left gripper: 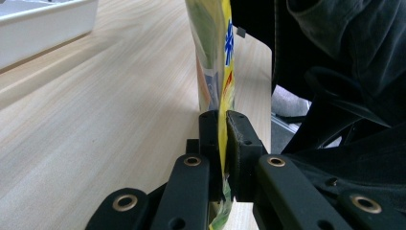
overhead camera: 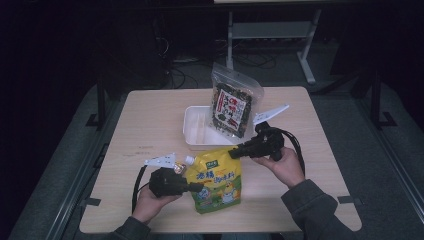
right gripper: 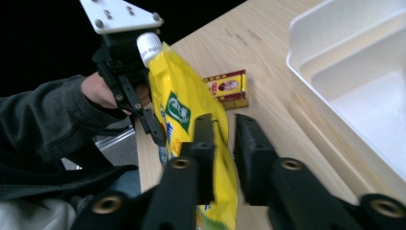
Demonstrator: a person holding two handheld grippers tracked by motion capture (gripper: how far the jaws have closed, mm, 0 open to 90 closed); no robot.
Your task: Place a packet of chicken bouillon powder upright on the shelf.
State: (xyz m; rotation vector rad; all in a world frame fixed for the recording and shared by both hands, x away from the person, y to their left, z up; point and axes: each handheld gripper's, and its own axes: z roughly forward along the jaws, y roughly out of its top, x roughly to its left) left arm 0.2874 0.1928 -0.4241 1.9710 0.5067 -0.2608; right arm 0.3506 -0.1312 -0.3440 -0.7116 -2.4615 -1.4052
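- Two tools work over a pale wood-grain worktop [overhead camera: 150, 125] in a dark room, grey floor around it.
- Left tool [overhead camera: 199, 187], at 7 o'clock, is clamped on the yellow pouch [overhead camera: 218, 181], which stands at 6 o'clock.
- White tray [overhead camera: 196, 131] sits at centre, a snack bag [overhead camera: 233, 102] propped in it.
- Right tool [overhead camera: 234, 152], at 4 o'clock, has its jaws apart at the pouch's top edge.

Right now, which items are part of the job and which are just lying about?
In the job:
- yellow spout pouch, clamped on its edge by the left gripper
- right gripper, jaws parted at the pouch's upper corner

Lying about:
- white tray
- seaweed snack bag standing in the tray
- small red packet
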